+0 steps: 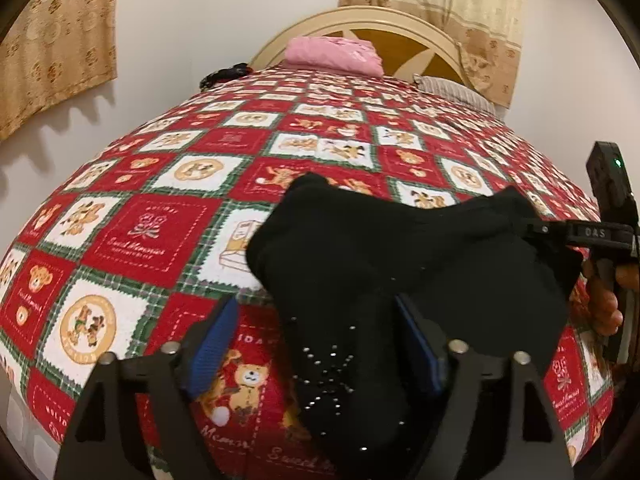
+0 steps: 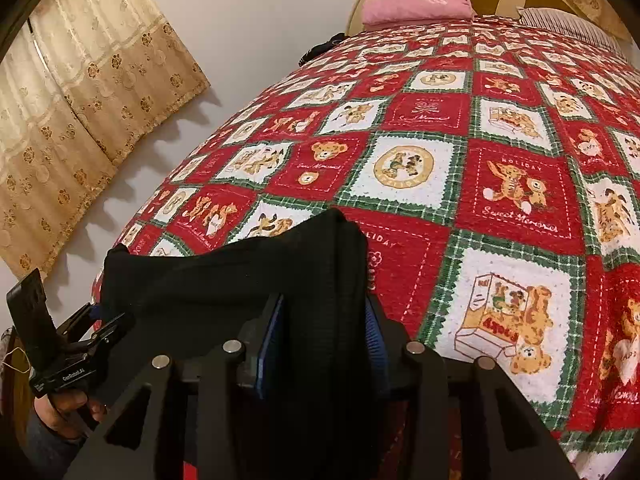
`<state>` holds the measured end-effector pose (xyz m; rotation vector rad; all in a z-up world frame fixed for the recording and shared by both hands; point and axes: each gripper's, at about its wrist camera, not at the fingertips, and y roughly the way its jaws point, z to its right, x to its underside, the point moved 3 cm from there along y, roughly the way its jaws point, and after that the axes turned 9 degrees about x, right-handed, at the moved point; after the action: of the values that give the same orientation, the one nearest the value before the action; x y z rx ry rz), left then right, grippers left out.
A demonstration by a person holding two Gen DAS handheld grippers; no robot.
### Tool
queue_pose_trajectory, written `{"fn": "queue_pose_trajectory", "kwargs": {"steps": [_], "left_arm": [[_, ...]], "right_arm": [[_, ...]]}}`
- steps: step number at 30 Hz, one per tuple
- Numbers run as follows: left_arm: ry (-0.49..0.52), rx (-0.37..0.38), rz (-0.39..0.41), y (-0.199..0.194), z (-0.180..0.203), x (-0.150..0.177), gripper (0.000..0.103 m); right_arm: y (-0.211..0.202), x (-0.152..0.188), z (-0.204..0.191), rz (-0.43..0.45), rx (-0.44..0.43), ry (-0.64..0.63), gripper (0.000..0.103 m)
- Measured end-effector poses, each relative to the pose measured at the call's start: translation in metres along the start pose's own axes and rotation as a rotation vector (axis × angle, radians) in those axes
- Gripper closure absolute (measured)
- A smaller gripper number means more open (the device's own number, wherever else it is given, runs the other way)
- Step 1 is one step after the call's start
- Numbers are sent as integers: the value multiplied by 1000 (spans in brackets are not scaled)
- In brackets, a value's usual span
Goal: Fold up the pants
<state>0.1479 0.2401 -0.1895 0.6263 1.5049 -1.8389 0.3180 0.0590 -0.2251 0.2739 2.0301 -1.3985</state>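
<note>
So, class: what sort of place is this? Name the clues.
Most likely a bedroom: a bed under a teddy-bear quilt, a curved headboard behind folded pink bedding, and curtains on the wall.

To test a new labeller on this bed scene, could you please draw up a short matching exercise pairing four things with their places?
Things:
1. black pants
2. pink folded cloth
3. curtain
4. striped pillow

Places:
A. far end of the bed, in front of the headboard
B. on the wall beside the bed
C. near end of the patchwork bedspread, between the gripper fingers
D. far corner of the bed, partly under the bedspread

Pairs: 1-C, 2-A, 3-B, 4-D
</note>
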Motion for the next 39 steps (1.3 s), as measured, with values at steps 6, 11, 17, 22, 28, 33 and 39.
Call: {"fn": "queue_pose_trajectory", "kwargs": {"steps": [6,11,17,22,28,33,39], "left_arm": [[8,-77,23,-29,5,1,15],[5,-78,79,-58,16,3,12],[7,-43,149,-95,44,1,12],[9,-6,202,-122,65,3,8],[34,6,229,-142,84,7,8],[46,0,238,-154,95,11,8],[63,-10,256,-170,105,14,8]], "right_arm": [[-41,3,19,89,122,22,39],[-86,21,34,141,121,55,39],[-141,50,18,207,116,11,39],[-190,71,-5,279,104,-63,37],[-238,92,-26,348,113,-131,36],[-254,101,-29,363,133,-138,35],[-273,103,-23,391,149,-119,35]]}}
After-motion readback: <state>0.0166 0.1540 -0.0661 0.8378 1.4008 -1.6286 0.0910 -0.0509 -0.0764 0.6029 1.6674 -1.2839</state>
